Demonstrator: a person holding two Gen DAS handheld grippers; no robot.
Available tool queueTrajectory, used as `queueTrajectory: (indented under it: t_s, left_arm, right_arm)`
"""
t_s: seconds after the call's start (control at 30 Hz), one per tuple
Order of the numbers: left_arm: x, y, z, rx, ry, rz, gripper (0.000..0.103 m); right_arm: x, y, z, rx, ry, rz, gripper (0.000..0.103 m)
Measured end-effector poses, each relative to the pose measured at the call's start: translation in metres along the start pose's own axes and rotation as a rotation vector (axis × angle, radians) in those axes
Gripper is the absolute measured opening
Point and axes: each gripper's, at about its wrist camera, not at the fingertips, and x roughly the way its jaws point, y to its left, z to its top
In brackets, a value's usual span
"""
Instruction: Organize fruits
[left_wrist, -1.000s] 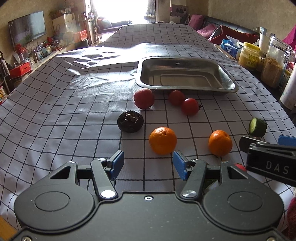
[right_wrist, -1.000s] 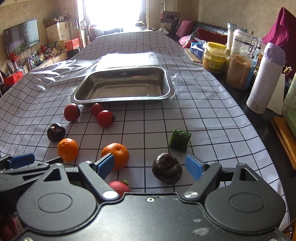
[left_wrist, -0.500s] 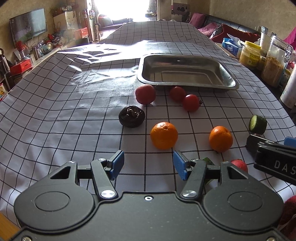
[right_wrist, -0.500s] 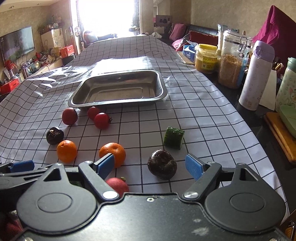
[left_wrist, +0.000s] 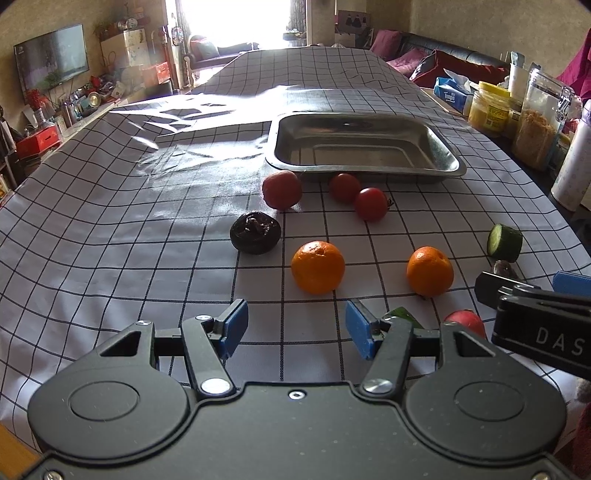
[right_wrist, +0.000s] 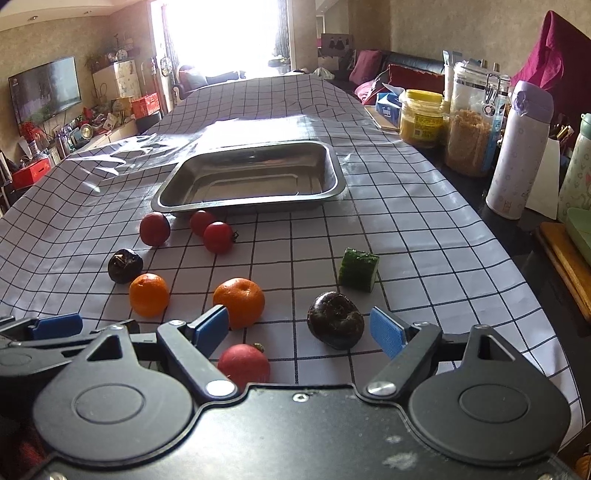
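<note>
An empty steel tray (left_wrist: 452, 164) (right_wrist: 340, 184) sits mid-table on the checked cloth. In front of it lie three red tomatoes (left_wrist: 282, 189) (right_wrist: 218, 237), a dark wrinkled fruit (left_wrist: 255, 232) (right_wrist: 125, 265), two oranges (left_wrist: 317, 266) (left_wrist: 429, 271) (right_wrist: 239, 302), a cucumber piece (left_wrist: 504, 242) (right_wrist: 358, 269), another dark fruit (right_wrist: 335, 319) and a red fruit (right_wrist: 243, 364) (left_wrist: 464, 322). My left gripper (left_wrist: 295, 328) is open and empty, just short of the left orange. My right gripper (right_wrist: 299, 328) is open and empty, the dark fruit between its fingers' line.
Jars (right_wrist: 469, 140), a yellow-lidded tub (right_wrist: 421, 118), a white flask (right_wrist: 517, 147) and a tissue box (left_wrist: 452, 92) stand along the right table edge. A wooden board (right_wrist: 565, 266) lies at far right. The right gripper shows in the left wrist view (left_wrist: 535, 295).
Both grippers have pulled back and risen slightly, so the fruits sit farther ahead in both views. Both stay open. No fruit has moved.
</note>
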Motion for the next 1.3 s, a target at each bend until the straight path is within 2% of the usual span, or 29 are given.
queueTrajectory:
  t_s: [0.3, 0.5, 0.67, 1.03, 1.2, 1.3]
  left_arm:
    - [0.007, 0.006, 0.010, -0.014, 0.050, -0.057, 0.062]
    - [0.015, 0.016, 0.028, -0.018, 0.088, -0.102, 0.062]
    - [0.024, 0.026, 0.051, -0.030, 0.117, -0.137, 0.062]
    - [0.062, 0.036, 0.113, -0.048, 0.126, -0.075, 0.062]
    - [0.085, 0.035, 0.130, -0.048, 0.131, -0.050, 0.062]
    - [0.101, 0.039, 0.135, -0.076, 0.153, -0.061, 0.062]
  right_arm:
    - [0.007, -0.008, 0.007, 0.001, 0.033, 0.010, 0.085]
    - [0.018, -0.016, 0.028, 0.001, 0.076, 0.032, 0.085]
    - [0.032, -0.021, 0.053, 0.020, 0.138, 0.087, 0.085]
    - [0.078, -0.014, 0.107, 0.041, 0.241, 0.137, 0.084]
    - [0.098, 0.003, 0.120, 0.029, 0.282, 0.160, 0.084]
    - [0.109, 0.016, 0.125, 0.011, 0.298, 0.169, 0.083]
